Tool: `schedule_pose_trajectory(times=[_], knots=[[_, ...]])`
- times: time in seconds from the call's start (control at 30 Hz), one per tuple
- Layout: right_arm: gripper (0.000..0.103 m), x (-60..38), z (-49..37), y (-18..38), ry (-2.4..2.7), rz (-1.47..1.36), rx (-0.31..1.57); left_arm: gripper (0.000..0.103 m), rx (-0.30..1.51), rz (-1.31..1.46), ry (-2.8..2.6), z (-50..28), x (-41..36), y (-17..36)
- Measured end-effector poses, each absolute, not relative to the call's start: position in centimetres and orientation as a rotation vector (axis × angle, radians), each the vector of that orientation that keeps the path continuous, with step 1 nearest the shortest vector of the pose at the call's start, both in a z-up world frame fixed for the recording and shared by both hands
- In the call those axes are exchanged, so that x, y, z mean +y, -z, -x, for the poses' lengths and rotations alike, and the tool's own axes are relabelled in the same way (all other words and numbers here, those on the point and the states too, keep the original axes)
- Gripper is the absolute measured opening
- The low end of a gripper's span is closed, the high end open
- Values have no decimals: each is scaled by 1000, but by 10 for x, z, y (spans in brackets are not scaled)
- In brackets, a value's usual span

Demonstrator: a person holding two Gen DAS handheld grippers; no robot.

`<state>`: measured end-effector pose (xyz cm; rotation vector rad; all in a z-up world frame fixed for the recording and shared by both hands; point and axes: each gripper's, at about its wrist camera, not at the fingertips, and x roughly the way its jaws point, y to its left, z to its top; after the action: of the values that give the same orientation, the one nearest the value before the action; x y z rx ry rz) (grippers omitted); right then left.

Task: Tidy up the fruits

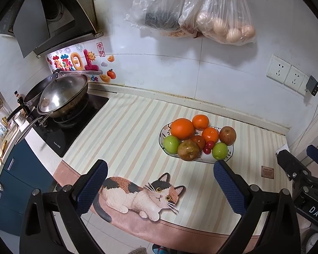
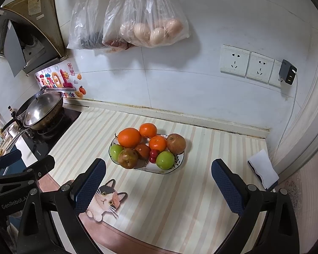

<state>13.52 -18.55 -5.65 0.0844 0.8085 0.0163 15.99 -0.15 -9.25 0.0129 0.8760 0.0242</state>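
Right wrist view puts the plate [image 2: 181, 158] of fruit straight ahead of my right gripper [image 2: 159, 180], just beyond the fingertips and slightly left of centre between them. My jaws there stand wide apart and hold nothing. From my left gripper [image 1: 161, 182], also spread wide and empty, the same plate [image 1: 230, 152] lies ahead and off to the right, so I judge the right one is the better placed of the two.

All the fruit I can see is already heaped on the plate, which rests on the striped mat [image 2: 169, 201] in the middle of the counter, well clear of the wok [image 2: 43, 110] on the stove at the left. The plate is oval, its long axis running left to right across my line of approach. Nearest my right fingers sit a green apple [image 2: 165, 159] and a brownish pear [image 2: 128, 158], with two small cherries [image 2: 153, 156] wedged between them. Behind rise a big orange [image 2: 129, 137], two smaller tangerines [image 2: 157, 143] and a red apple [image 2: 176, 143] at the right end.

Going straight forward and down, my right gripper would meet the front row first. I cannot tell whether any sorting remains, since no fruit lies loose on the mat.
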Motion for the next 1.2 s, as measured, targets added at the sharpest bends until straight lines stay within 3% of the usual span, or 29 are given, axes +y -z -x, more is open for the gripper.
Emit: schedule_pose_trajectory(times=[1.2], knots=[[102, -182, -126, 55, -10, -88, 802, 102, 876, -5, -27, -155, -2, 92]])
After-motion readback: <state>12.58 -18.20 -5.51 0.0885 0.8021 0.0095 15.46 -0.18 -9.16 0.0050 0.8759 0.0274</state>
